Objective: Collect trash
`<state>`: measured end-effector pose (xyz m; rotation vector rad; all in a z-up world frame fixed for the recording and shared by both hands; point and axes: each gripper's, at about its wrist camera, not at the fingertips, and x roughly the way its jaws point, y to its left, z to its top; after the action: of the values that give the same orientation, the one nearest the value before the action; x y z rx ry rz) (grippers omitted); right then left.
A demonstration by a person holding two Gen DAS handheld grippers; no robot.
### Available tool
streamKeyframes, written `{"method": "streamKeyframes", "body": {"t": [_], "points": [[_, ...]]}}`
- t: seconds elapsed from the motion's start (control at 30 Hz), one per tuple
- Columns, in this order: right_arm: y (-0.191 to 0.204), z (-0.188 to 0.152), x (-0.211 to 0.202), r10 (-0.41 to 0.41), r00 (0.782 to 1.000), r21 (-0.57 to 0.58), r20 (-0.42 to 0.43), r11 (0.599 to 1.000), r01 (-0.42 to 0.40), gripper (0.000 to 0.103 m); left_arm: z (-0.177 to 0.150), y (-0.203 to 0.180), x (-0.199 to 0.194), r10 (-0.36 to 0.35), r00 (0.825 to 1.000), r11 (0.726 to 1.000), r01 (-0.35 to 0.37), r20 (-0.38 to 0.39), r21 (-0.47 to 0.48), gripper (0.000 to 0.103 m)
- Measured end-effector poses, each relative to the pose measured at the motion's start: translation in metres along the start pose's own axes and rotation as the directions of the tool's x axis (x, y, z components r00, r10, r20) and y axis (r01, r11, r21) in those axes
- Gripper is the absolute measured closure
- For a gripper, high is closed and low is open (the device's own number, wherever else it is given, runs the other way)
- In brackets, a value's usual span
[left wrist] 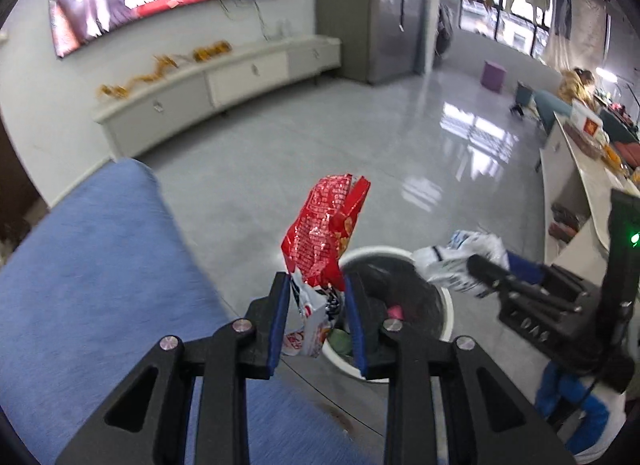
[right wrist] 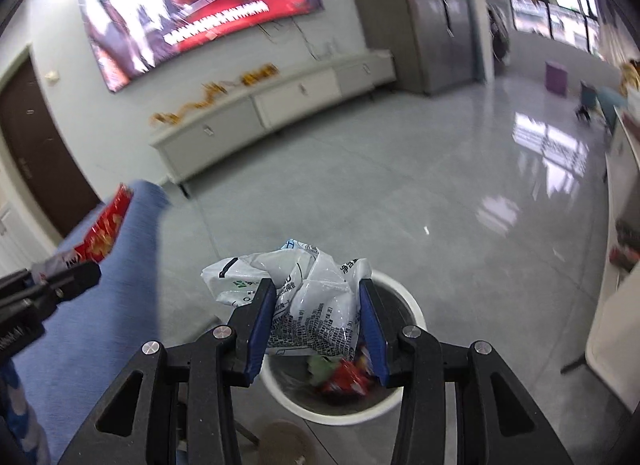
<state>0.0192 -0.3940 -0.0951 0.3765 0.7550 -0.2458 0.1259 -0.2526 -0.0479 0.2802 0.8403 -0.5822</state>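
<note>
A: Left gripper [left wrist: 316,297] clamping red snack wrapper [left wrist: 324,233], right gripper [right wrist: 316,305] pinching white plastic bag [right wrist: 308,293], both over white bin [right wrist: 404,293].

B: Centre above opening, then spread jaws.

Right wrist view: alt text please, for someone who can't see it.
The right gripper holds a crumpled white plastic bag above a white trash bin that already contains wrappers. At left, the left gripper holds a red snack bag.
</note>
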Motion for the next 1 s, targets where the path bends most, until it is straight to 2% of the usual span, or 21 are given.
{"method": "streamKeyframes", "body": {"t": [0.13,0.3,0.37,0.43,0.5,0.7,0.87,0.93,1.0], "points": [[-0.017,-0.006,0.035,-0.016,0.997,0.028,-0.077,0.999,0.018,0.062,0.011,-0.012,0.047,-0.077,0.993,0.997,0.077,-0.086,-0.01,0.076],[-0.023,-0.012,0.062,-0.027,0.991,0.037,-0.131,0.999,0.032,0.059,0.02,-0.018,0.09,-0.18,0.971,0.983,0.172,-0.154,-0.068,0.075],[-0.026,-0.012,0.072,-0.041,0.988,0.039,-0.147,0.998,0.048,0.054,0.025,-0.017,0.102,-0.209,0.962,0.976,0.196,-0.173,-0.091,0.069],[-0.032,-0.011,0.079,-0.047,0.987,0.049,-0.156,0.997,0.056,0.048,0.027,-0.016,0.108,-0.227,0.959,0.972,0.211,-0.171,-0.106,0.051],[-0.036,-0.012,0.082,-0.053,0.985,0.056,-0.162,0.996,0.063,0.043,0.028,-0.016,0.11,-0.232,0.958,0.97,0.216,-0.17,-0.108,0.049],[-0.038,-0.01,0.08,-0.068,0.984,0.062,-0.164,0.995,0.079,0.042,0.026,-0.012,0.103,-0.246,0.958,0.965,0.227,-0.151,-0.132,0.049],[-0.018,0.0,0.051,-0.058,0.993,0.044,-0.105,0.997,0.063,0.039,0.021,-0.001,0.071,-0.221,0.972,0.969,0.21,-0.076,-0.129,0.048],[-0.004,0.003,0.032,-0.052,0.996,0.022,-0.067,0.998,0.053,0.037,0.015,0.01,0.053,-0.193,0.98,0.973,0.186,-0.04,-0.133,0.042],[0.009,0.007,0.016,-0.042,0.998,0.002,-0.038,0.999,0.042,0.036,0.008,0.023,0.032,-0.162,0.987,0.976,0.161,0.003,-0.146,0.041]]}}
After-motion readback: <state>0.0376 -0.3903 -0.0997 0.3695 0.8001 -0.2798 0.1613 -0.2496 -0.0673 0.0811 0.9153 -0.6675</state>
